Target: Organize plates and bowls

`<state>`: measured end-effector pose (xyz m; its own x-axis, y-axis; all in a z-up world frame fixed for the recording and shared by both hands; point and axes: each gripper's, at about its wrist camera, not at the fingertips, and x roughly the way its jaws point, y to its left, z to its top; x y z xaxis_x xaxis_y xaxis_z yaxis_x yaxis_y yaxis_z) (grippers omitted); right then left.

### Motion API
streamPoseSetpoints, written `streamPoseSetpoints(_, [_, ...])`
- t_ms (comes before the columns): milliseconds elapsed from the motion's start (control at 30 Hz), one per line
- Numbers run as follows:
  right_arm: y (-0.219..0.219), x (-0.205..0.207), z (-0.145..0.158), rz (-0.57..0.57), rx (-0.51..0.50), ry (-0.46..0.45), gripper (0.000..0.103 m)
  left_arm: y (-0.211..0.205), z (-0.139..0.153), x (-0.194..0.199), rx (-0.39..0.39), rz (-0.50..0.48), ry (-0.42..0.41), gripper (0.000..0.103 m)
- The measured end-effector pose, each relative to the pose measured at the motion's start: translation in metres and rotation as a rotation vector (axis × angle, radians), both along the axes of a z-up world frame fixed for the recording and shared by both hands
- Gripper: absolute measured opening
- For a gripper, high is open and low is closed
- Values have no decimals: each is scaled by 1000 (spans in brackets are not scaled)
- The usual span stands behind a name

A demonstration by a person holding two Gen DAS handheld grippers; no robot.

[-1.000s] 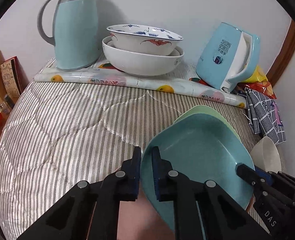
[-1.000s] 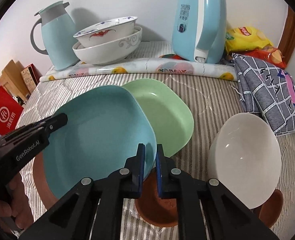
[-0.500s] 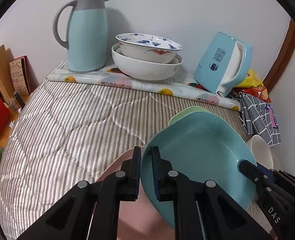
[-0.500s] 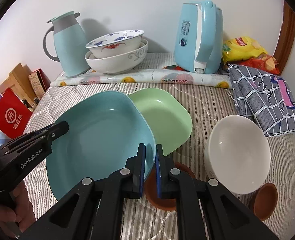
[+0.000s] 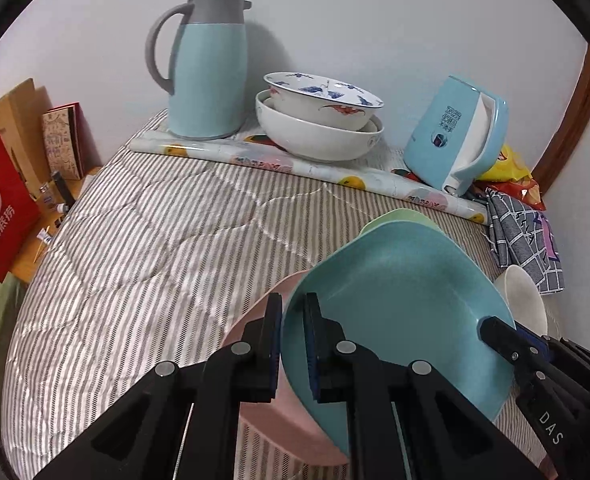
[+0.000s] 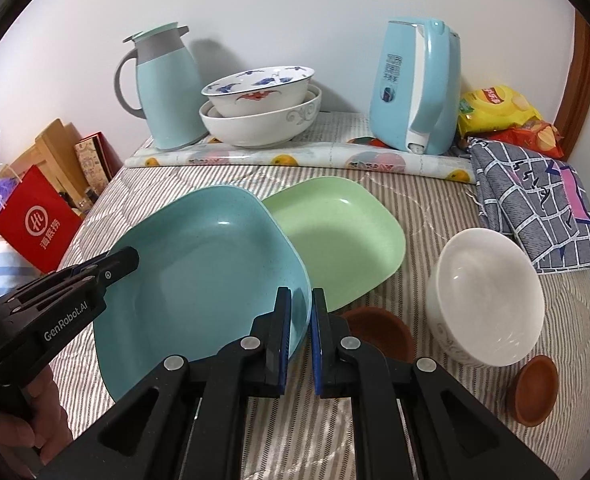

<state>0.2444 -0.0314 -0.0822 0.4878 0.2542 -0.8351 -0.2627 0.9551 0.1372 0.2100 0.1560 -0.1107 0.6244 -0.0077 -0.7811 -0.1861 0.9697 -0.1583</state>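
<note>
Both grippers hold one teal square plate (image 5: pixel 399 300) (image 6: pixel 207 272) lifted above the striped cloth. My left gripper (image 5: pixel 293 344) is shut on its left rim; my right gripper (image 6: pixel 299 332) is shut on its right rim. A pink plate (image 5: pixel 271 412) lies under it in the left wrist view. A green square plate (image 6: pixel 343 236) lies just behind it; its edge shows in the left wrist view (image 5: pixel 399 216). A white bowl (image 6: pixel 487 296) stands to the right, with two small brown dishes, one in front of the green plate (image 6: pixel 379 328) and one at the right (image 6: pixel 535 388).
At the back, on a fruit-print mat (image 6: pixel 295 160), stand a teal thermos jug (image 6: pixel 167 88), two stacked white bowls (image 6: pixel 259 116) and a blue kettle (image 6: pixel 415 88). A checked cloth (image 6: pixel 535 208) and snack bags (image 6: pixel 495 112) lie at right. Red bag (image 6: pixel 35 224) off the left edge.
Both grippers have lifted the teal plate higher and drawn back. The pink plate under it has come into view, and the brown dish beneath its right rim shows more.
</note>
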Motion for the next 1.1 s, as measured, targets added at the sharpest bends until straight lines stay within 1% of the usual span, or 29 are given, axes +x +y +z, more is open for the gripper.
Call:
streamPoseSetpoints(233, [14, -7, -6, 37, 1, 6, 9, 12, -7, -11, 1, 30, 14, 11])
streamPoseSetpoints(600, [29, -13, -30, 97, -18, 55, 9, 24, -35, -23, 10, 66, 81, 11])
streamPoseSetpoints(800, [35, -9, -41, 113, -30, 74, 9, 27, -43, -20, 18, 72, 95, 11])
streamPoseSetpoints(933, [36, -5, -45, 114, -38, 79, 9, 24, -44, -17, 49, 66, 92, 11])
streamPoseSetpoints(1100, [39, 2, -50, 119, -58, 74, 9, 24, -48, -11, 57, 65, 100, 11])
